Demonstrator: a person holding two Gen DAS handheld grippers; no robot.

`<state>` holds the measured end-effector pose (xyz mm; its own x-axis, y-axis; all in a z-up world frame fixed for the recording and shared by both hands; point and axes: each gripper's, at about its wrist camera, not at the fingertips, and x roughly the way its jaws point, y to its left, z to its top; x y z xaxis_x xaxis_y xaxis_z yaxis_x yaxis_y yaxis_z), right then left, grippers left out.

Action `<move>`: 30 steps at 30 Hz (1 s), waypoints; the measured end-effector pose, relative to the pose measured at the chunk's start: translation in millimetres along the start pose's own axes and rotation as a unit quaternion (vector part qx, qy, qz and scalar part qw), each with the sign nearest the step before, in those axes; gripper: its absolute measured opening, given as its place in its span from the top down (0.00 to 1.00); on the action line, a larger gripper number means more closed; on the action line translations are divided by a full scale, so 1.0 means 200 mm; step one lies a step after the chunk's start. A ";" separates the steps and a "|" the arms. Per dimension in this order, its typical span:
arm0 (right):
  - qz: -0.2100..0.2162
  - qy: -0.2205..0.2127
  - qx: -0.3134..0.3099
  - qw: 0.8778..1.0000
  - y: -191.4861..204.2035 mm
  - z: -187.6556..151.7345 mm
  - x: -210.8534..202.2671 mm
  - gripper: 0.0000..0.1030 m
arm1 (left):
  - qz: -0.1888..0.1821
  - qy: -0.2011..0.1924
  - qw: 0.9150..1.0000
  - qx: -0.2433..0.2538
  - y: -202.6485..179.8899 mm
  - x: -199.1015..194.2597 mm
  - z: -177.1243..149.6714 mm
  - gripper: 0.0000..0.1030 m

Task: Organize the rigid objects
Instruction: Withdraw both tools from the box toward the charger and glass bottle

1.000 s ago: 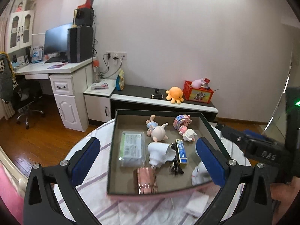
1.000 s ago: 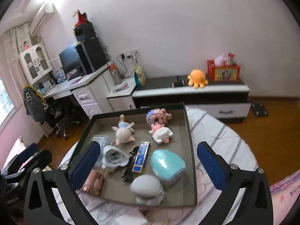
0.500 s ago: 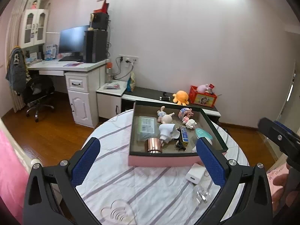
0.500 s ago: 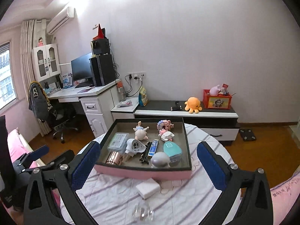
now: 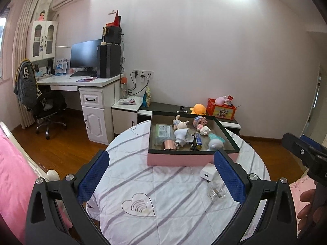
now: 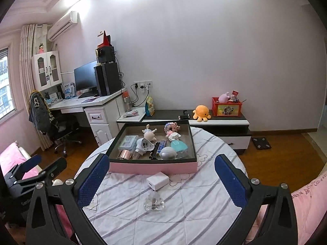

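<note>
A round table under a white cloth with grey stripes filled the lower middle of both views. On its far part, at frame centre, sat a pink-walled tray with a dark rim, holding small rigid things: a clear box and a copper cylinder at its left, a white figurine and a bunny doll in the middle, block toys at the back, and a teal case and a grey oval at the right.

Just below the tray's near wall, a white charger cube lay on the cloth, and nearer the camera a clear glass piece stood apart from it.

The left gripper hung at the bottom of its view, jaws spread wide and empty, blue pads well apart. The right gripper likewise stood wide apart with nothing between its pads. A hand showed at the lower right edge of the left view.
</note>
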<state>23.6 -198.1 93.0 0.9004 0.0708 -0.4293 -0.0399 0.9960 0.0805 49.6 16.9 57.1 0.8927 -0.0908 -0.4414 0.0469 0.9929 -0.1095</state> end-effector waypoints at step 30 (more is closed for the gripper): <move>-0.025 0.083 0.035 0.996 -0.22 -0.08 0.26 0.00 | -0.026 0.076 0.996 0.024 -0.15 0.23 -0.13 0.00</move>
<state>65.4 -237.1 52.3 0.8164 0.0354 -0.5763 0.0386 0.9925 0.1157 78.6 -18.2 17.3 0.8107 -0.1499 -0.5659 0.1163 0.9886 -0.0953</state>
